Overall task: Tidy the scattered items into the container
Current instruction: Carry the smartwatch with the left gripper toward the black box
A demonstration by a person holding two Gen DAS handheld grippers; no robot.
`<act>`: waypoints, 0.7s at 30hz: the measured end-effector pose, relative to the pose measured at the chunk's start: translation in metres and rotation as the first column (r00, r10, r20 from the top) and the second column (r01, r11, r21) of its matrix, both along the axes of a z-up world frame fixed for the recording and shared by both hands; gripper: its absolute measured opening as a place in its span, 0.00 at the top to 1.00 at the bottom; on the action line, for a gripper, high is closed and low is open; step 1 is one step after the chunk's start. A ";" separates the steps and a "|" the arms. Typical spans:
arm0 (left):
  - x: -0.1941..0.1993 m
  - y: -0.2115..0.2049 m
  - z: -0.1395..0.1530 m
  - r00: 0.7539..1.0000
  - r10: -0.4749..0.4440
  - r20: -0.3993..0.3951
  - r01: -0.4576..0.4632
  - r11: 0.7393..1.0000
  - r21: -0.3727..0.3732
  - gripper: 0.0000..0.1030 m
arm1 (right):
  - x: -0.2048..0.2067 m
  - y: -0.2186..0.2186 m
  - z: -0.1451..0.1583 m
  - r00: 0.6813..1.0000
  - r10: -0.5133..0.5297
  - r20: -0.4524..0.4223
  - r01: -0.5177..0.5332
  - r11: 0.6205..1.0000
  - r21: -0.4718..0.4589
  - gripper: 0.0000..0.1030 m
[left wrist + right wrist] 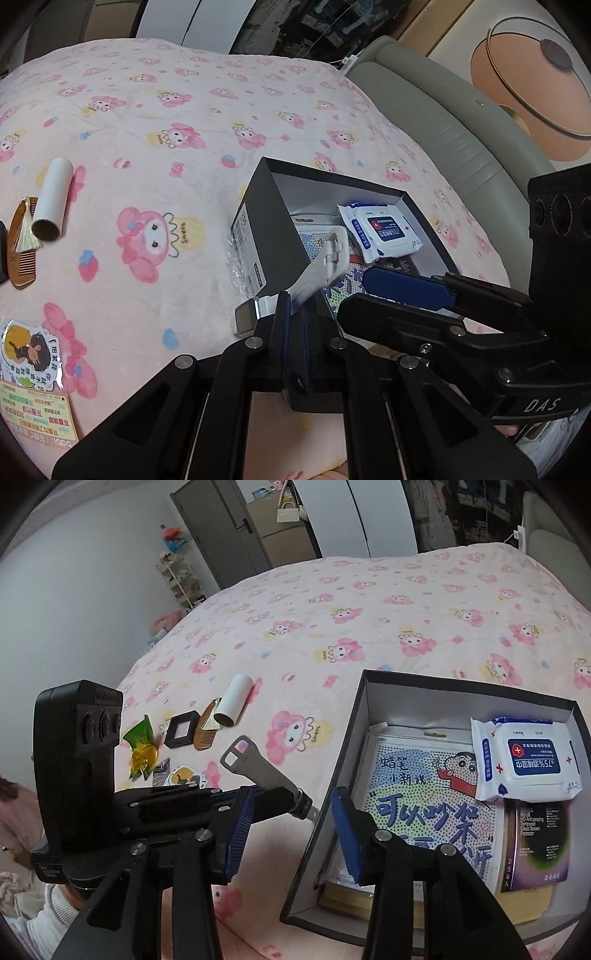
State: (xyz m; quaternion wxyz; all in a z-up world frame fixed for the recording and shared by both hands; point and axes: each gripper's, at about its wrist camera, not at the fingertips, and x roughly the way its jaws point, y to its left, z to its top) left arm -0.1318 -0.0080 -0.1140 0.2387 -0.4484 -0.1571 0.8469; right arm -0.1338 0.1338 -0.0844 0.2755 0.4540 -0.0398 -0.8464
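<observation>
The left tongs (293,314) clamp a watch (314,269) at the box (258,206) edge, while in the right view the right tongs (291,830) stand apart, empty, at the box (332,812) wall, so the drop-in step seems underway: next, carry the watch (258,771) over the rim and release.

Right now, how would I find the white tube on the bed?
Start at the black box on the pink cartoon blanket, then look left to the scattered items. The white tube lies beside a brown comb; it is the only plain white cylinder there.
</observation>
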 end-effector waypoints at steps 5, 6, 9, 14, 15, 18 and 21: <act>0.003 0.004 -0.001 1.000 -0.027 0.003 0.027 1.000 0.010 0.96 | -0.001 0.005 0.006 1.000 -0.014 -0.008 0.014 1.000 -0.021 0.60; 0.003 0.006 -0.002 0.999 -0.032 0.005 0.032 0.999 0.010 0.96 | 0.000 0.007 0.008 1.000 -0.016 -0.015 0.015 0.999 -0.033 0.60; 0.003 0.011 -0.004 0.999 -0.051 0.010 0.051 0.999 0.005 0.96 | -0.001 0.009 0.011 1.000 -0.006 -0.008 0.005 0.997 -0.072 0.57; 0.007 0.018 -0.003 0.997 -0.071 -0.006 0.071 0.997 -0.003 0.96 | 0.000 -0.003 0.002 0.999 0.038 0.024 -0.037 0.997 -0.062 0.56; 0.008 0.019 -0.003 0.997 -0.073 -0.009 0.073 0.997 -0.007 0.96 | 0.000 -0.005 -0.001 0.999 0.035 0.026 -0.034 0.998 -0.046 0.56; 0.008 0.019 -0.002 0.997 -0.072 -0.012 0.072 0.997 -0.006 0.95 | -0.005 0.002 -0.009 0.998 0.000 0.056 0.004 0.998 -0.061 0.62; 0.009 0.019 0.000 0.997 -0.071 -0.022 0.071 0.997 -0.004 0.94 | -0.009 0.013 -0.008 0.998 -0.037 0.059 0.042 0.994 -0.099 0.82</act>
